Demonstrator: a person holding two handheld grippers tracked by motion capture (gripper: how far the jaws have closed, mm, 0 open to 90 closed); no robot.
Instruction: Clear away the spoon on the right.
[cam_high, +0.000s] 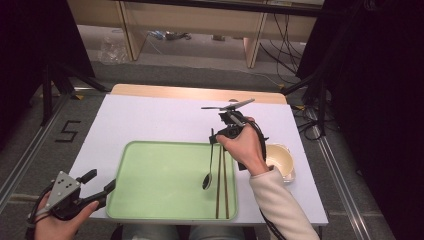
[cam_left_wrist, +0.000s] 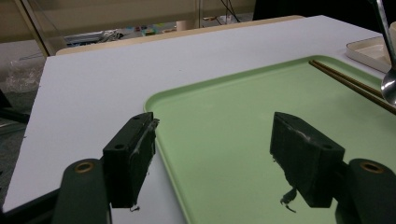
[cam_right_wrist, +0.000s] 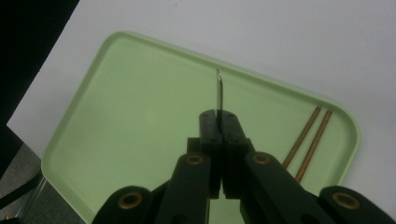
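A metal spoon (cam_high: 207, 180) hangs over the light green tray (cam_high: 125, 165), bowl end down, and I cannot tell whether it touches the tray. My right gripper (cam_high: 214, 137) is shut on its handle; in the right gripper view the thin handle (cam_right_wrist: 218, 91) sticks out edge-on past the closed gripper (cam_right_wrist: 218, 123). Two brown chopsticks (cam_high: 222, 185) lie side by side in the tray, just right of the spoon. My left gripper (cam_high: 100, 181) stands open off the tray's near left corner, with nothing between its fingers (cam_left_wrist: 130, 154).
A cream bowl (cam_high: 280, 160) sits on the white table right of the tray, behind the right hand. Most of the tray's left part (cam_left_wrist: 219, 107) is bare. The table ends just beyond the tray's near edge.
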